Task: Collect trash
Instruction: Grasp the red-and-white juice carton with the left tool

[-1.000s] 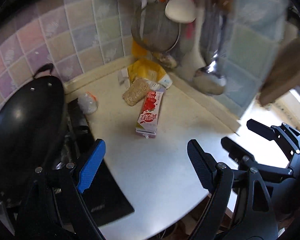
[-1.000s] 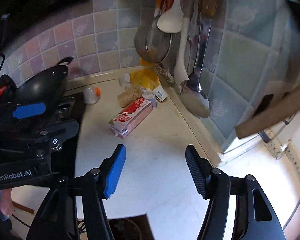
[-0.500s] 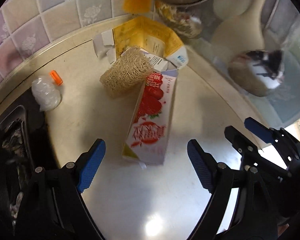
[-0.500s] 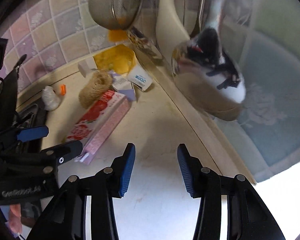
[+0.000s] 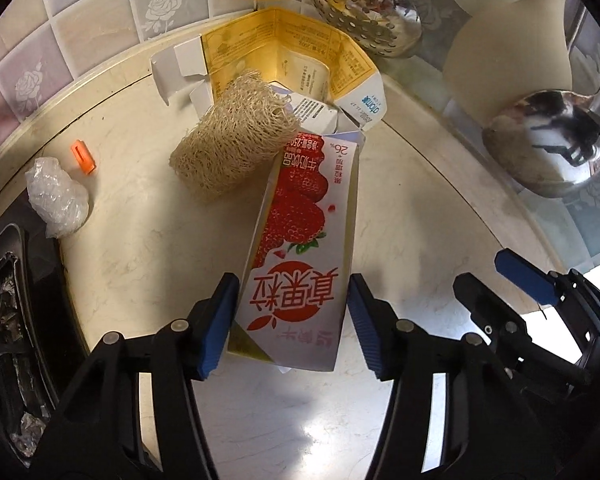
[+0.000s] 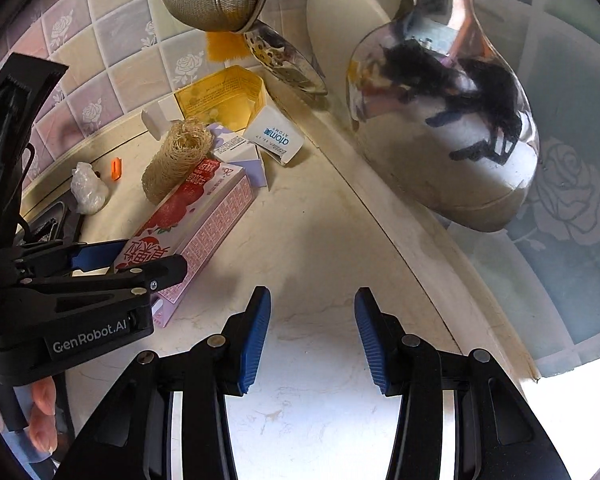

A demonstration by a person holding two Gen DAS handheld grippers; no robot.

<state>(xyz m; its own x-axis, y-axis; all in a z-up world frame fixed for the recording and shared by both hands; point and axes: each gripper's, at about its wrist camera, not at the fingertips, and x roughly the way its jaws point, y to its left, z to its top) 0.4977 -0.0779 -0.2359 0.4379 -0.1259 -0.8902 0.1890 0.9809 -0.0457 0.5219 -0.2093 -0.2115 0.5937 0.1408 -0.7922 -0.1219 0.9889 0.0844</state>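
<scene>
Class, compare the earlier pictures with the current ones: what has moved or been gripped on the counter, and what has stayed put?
Both grippers have come down toward the counter. The left gripper has just been closing around the near end of the strawberry milk carton, its pads at the carton's sides. The right gripper narrowed too, with nothing between its fingers. The carton, loofah, yellow box and plastic wad lie where they were.

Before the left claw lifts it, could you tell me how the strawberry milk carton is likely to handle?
The strawberry milk carton is thin card, so it may dent where the left claw, just closing on its sides, squeezes. Lying flat-sided on the counter, it shouldn't roll. Its far end touches the loofah, which a lift may nudge. How full it is can't be told.
</scene>
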